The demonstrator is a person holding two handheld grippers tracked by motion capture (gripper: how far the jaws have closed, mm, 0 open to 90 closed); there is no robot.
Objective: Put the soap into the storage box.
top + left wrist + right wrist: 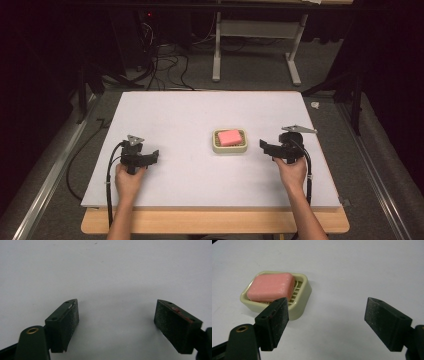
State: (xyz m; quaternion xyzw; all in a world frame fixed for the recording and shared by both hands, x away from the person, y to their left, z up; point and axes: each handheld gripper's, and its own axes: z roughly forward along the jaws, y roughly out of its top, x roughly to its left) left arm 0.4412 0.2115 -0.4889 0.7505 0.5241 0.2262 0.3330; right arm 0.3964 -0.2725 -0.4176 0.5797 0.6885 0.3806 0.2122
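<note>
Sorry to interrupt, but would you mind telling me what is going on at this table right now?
A person sits at a white table with a two-jaw gripper in each hand. Nothing is being held at the moment: the left gripper is open over bare tabletop, and the right gripper is also open. A pink bar of soap lies in a cream soap dish between the two grippers, closer to the right one, which points toward it without touching it.
</note>
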